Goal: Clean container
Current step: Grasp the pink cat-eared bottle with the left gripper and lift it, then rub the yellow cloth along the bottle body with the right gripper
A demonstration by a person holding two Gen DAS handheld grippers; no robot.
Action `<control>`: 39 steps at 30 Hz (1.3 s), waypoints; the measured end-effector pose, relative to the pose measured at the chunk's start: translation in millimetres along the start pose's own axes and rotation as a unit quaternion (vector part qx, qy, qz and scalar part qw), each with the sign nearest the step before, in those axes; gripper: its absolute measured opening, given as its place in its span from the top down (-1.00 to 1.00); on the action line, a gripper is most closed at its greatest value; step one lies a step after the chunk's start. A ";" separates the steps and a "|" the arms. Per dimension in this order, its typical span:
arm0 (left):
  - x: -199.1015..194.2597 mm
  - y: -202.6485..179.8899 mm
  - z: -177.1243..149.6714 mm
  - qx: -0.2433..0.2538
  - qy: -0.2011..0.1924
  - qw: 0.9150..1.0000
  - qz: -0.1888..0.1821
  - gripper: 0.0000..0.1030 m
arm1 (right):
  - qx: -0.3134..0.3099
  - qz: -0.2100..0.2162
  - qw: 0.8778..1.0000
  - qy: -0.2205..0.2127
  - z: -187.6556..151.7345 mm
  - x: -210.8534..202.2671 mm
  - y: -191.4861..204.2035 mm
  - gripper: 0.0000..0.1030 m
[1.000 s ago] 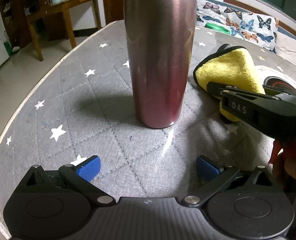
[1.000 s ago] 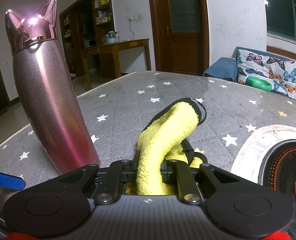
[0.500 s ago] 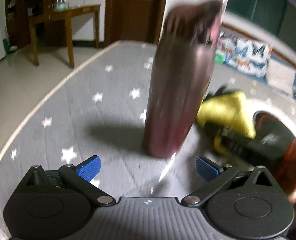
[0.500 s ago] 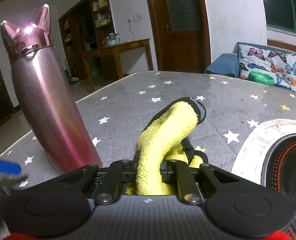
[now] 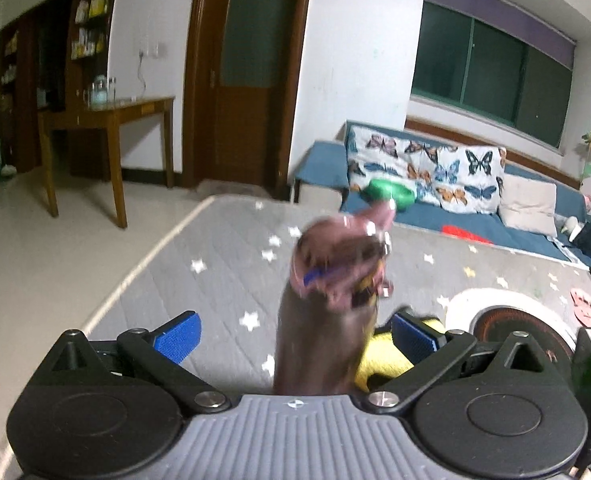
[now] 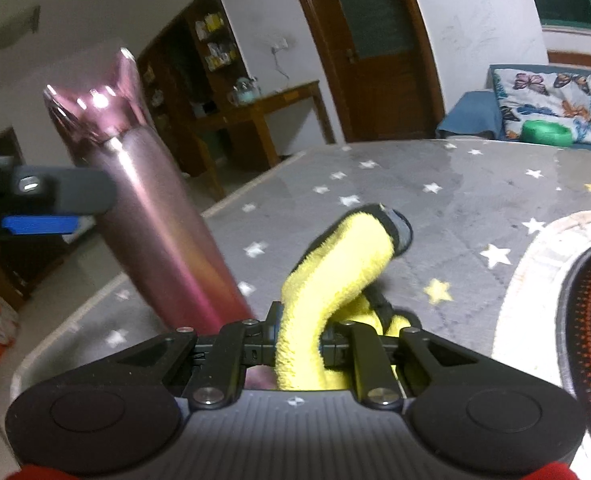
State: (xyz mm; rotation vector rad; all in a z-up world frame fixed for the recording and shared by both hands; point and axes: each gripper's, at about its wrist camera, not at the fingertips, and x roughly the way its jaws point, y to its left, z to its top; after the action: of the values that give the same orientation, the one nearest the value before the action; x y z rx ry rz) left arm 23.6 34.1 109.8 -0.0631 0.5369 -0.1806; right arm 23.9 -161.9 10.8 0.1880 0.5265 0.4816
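A tall pink metal bottle (image 5: 323, 332) with a cat-ear cap stands on the grey starred table, blurred by motion. My left gripper (image 5: 295, 334) is open, its blue pads either side of the bottle at mid height, not touching. In the right wrist view the bottle (image 6: 163, 236) leans at the left, with a left gripper finger (image 6: 55, 204) beside its upper part. My right gripper (image 6: 299, 340) is shut on a yellow cloth (image 6: 335, 272) with black trim, just right of the bottle's base. The cloth also shows in the left wrist view (image 5: 387, 356).
A round black and orange disc on a white mat (image 6: 575, 292) lies at the right of the table. The table's left edge (image 5: 135, 272) drops to the floor. A wooden desk (image 5: 107, 120) and a sofa with a butterfly cushion (image 5: 435, 176) stand beyond.
My left gripper has risen and moved in, so the bottle now stands between its open fingers. My right gripper has shifted closer to the bottle's base with the cloth.
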 end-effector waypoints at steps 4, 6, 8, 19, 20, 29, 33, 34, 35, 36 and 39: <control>1.8 0.5 9.9 0.005 -0.015 1.000 -0.010 -1.00 | -0.012 0.023 0.999 -0.028 9.3 -14.5 9.9 0.72; 1.9 0.1 14.5 0.005 -0.019 1.000 -0.017 -0.98 | -0.026 0.034 0.998 -0.044 14.5 -22.9 17.0 0.72; 2.1 -1.4 17.0 0.010 -0.022 0.999 -0.024 -0.96 | -0.042 0.038 0.997 -0.052 18.3 -28.8 24.3 0.72; 12.3 -2.5 16.2 0.025 -0.005 0.998 -0.054 -0.21 | -0.128 0.049 0.988 -0.072 16.3 -49.4 60.5 0.70; 12.8 -3.7 15.6 0.029 -0.006 0.998 -0.053 -0.20 | -0.131 0.049 0.988 -0.071 15.3 -48.3 62.3 0.70; 12.5 -7.3 11.0 0.044 -0.010 0.997 -0.056 -0.20 | -0.133 0.046 0.990 -0.023 -9.9 -21.9 63.5 0.68; 13.4 -7.7 11.3 0.045 -0.010 0.997 -0.056 -0.20 | -0.120 0.043 0.992 0.004 -19.5 -8.0 58.1 0.68; 14.2 -7.7 12.0 0.045 -0.010 0.997 -0.056 -0.20 | -0.117 0.043 0.992 0.011 -21.8 -4.7 56.2 0.68; 14.9 -8.1 13.1 0.047 -0.010 0.997 -0.055 -0.20 | -0.113 0.044 0.992 0.017 -23.8 -1.8 53.9 0.68; 14.6 -8.1 12.9 0.048 -0.010 0.997 -0.056 -0.20 | -0.109 0.045 0.993 0.022 -24.7 -0.2 52.2 0.68; 14.1 -7.6 12.3 0.050 -0.011 0.997 -0.057 -0.20 | -0.093 0.046 0.994 0.037 -25.9 3.8 45.1 0.68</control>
State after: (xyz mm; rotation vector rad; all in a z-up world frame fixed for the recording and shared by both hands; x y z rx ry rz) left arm 40.7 24.2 114.0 0.0029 0.5028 -0.3168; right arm -4.5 -119.4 0.3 0.0157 0.5429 0.6266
